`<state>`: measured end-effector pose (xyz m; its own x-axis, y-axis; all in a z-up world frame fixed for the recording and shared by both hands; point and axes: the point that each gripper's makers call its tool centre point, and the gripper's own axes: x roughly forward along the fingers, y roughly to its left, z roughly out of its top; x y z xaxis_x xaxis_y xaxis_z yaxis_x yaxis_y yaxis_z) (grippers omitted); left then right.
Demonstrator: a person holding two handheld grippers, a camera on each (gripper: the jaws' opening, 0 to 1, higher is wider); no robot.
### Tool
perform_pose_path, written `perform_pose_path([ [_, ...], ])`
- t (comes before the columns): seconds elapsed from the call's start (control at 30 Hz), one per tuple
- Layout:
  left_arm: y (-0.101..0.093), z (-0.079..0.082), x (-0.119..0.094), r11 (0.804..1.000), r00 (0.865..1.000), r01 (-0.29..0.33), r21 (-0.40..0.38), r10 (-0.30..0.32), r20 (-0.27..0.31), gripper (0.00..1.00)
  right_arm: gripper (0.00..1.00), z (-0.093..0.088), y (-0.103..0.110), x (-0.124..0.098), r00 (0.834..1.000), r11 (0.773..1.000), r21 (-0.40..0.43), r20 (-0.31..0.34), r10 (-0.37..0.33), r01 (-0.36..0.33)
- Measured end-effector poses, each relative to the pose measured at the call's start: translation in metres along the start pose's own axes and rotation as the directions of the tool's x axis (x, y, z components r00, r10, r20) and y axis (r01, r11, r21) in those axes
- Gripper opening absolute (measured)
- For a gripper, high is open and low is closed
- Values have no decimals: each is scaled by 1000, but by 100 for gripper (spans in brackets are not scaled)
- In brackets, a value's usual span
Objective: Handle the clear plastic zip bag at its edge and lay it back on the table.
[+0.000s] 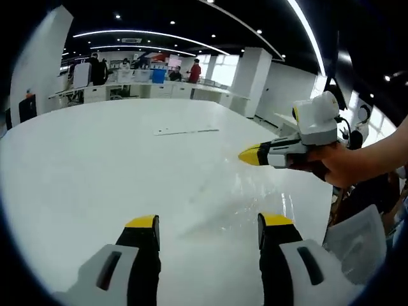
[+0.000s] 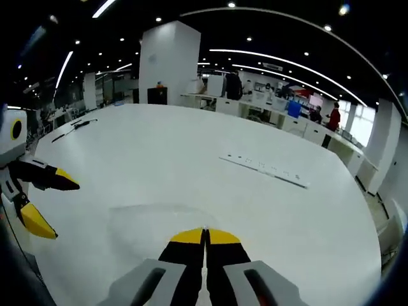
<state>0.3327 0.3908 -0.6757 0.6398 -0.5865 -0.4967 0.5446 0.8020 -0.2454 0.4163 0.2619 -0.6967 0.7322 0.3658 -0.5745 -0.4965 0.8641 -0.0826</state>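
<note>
the bag (image 2: 159,223) lay flat on the table (image 2: 191,153). the right gripper (image 2: 205,234) was pressed together over its near edge, the left gripper (image 1: 207,223) spread. best to pinch only the rim, lifting low.

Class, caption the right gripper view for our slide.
Right gripper, fingers shut, above clear zip bag on white table.

We see the right gripper (image 2: 205,236), jaws closed, above the clear zip bag (image 2: 153,220) lying flat on the white table (image 2: 191,146); the left gripper (image 2: 54,207), jaws apart, sits at near left.
</note>
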Motion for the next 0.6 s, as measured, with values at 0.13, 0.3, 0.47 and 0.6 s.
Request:
perform_pose_path([
  [0.13,-3,3,6,998,1000,15,55,-14,-17,62,0,6,6,-5,1000,1000,-9,14,13,-13],
  [0.3,2,8,13,995,999,26,97,-23,-33,61,0,15,14,-13,999,999,-31,28,32,-31],
  [0.47,3,3,18,991,997,51,126,-43,-71,60,0,21,23,-23,997,997,-53,51,52,-50],
  [0.6,2,-1,16,988,995,67,140,-55,-88,54,0,22,29,-29,996,996,-74,59,63,-59],
])
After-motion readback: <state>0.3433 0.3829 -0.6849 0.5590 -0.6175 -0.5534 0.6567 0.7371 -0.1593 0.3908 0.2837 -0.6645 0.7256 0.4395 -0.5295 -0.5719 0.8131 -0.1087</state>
